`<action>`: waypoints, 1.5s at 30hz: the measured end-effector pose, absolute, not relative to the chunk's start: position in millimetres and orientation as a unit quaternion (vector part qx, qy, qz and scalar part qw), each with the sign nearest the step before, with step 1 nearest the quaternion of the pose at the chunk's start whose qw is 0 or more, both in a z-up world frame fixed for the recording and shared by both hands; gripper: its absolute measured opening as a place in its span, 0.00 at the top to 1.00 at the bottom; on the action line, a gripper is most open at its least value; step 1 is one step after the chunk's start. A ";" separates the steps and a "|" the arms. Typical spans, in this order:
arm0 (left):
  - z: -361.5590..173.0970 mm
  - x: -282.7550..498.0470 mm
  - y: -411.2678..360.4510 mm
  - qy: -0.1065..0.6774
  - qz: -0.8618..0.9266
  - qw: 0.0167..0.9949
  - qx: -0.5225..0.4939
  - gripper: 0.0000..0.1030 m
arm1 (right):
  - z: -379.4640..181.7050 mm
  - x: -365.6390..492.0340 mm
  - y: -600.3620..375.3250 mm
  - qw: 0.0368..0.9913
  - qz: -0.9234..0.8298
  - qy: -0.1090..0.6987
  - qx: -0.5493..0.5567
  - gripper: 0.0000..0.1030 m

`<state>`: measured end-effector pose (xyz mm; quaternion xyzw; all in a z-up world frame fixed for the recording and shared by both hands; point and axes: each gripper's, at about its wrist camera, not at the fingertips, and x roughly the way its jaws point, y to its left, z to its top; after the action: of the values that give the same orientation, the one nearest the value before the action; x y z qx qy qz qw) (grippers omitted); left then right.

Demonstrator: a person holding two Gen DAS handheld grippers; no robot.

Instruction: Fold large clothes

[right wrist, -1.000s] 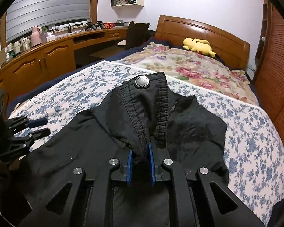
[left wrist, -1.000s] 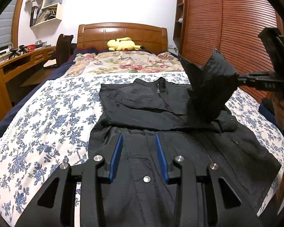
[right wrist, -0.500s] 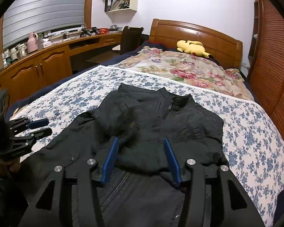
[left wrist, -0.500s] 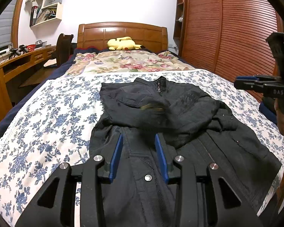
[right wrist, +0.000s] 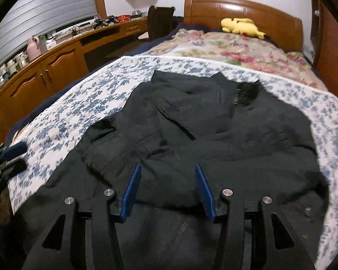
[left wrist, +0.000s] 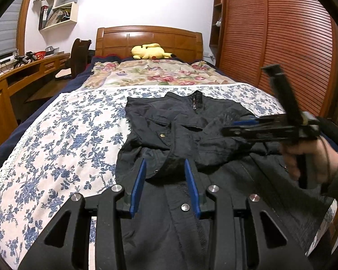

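A black zip jacket (left wrist: 214,114) lies face up on the floral bedsheet (left wrist: 67,139), collar toward the headboard, both sleeves folded across its chest. My left gripper (left wrist: 165,164) hovers low over the jacket's front near the hem, jaws apart, with a sleeve end lying under its tips and nothing pinched. A hand holds my right gripper (left wrist: 231,127) over the jacket's right side. In the right wrist view the right gripper (right wrist: 167,168) stands open above the jacket (right wrist: 214,123), holding nothing. The left gripper (right wrist: 13,157) shows at that view's left edge.
A flowered quilt (left wrist: 155,74) and a yellow plush toy (left wrist: 149,51) lie by the wooden headboard (left wrist: 146,38). A slatted wardrobe (left wrist: 281,45) runs along the right. A desk (right wrist: 56,67) and a chair (left wrist: 78,56) stand left of the bed.
My right gripper let go of the sleeve cuff, which dropped across the jacket's chest. It then opened wide and came down toward the jacket. The left gripper stayed put.
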<state>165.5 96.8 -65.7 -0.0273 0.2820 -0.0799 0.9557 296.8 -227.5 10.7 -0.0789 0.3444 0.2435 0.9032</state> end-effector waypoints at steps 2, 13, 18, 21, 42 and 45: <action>-66.1 164.3 100.1 0.283 -0.078 0.956 -0.027 0.65 | 10.1 315.0 -216.3 0.901 0.249 0.348 -0.073 0.50; -67.6 159.5 117.0 0.286 -0.067 0.956 -0.029 0.65 | -13.1 388.5 -175.4 0.868 0.252 0.421 -0.081 0.50; -68.7 158.5 119.2 0.287 -0.064 0.955 -0.031 0.65 | -10.0 400.6 -164.0 0.855 0.279 0.431 -0.076 0.50; -69.1 158.3 117.9 0.288 -0.064 0.955 -0.031 0.65 | -17.9 401.4 -150.1 0.847 0.279 0.441 -0.097 0.50; -66.6 155.3 120.0 0.283 -0.060 0.957 -0.022 0.65 | -9.1 270.0 -161.9 0.874 0.332 0.340 -0.106 0.85; -65.5 153.9 119.8 0.282 -0.060 0.957 -0.020 0.65 | -18.6 243.3 -173.4 0.876 0.330 0.336 -0.100 0.85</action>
<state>153.9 119.8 -65.5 -0.0197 0.2816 -0.0595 0.9575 243.3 -173.4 -18.6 -0.0998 0.3356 0.3305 0.8765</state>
